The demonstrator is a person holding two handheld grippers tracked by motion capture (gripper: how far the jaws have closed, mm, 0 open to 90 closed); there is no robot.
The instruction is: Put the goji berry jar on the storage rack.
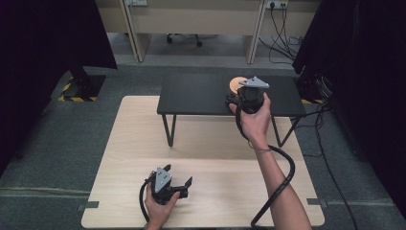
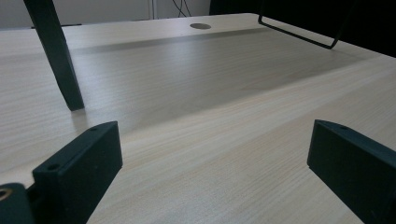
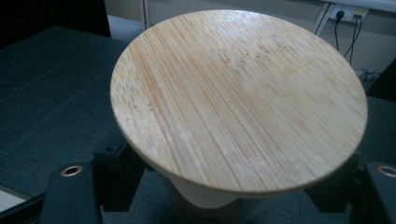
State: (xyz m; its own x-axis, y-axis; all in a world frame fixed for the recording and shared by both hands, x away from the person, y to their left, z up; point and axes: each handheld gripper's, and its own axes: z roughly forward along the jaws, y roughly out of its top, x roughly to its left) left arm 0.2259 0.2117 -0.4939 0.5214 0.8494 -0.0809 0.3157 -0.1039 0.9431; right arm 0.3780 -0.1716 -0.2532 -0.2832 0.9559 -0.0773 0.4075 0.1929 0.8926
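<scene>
one round bamboo lid (image 3: 238, 98) caps a pale container on the black raised shelf (image 1: 201, 93), at the far right. the right tool (image 1: 250, 96) straddles the container under the lid; whether it pinches yet, i cannot tell. likely the grasp step; next calls for a level lift. the left tool (image 1: 177, 184), one of two, rests spread on the desk (image 2: 210, 116).

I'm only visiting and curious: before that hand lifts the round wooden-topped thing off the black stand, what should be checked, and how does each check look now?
1. Right gripper around the jar, under its wooden lid: ok.
2. Jaws actually pressing on the jar: cannot tell.
3. Lid level: not ok, it looks tilted.
4. Jar on the black stand: ok.
5. Left gripper open, on the table, out of the way: ok.
</scene>
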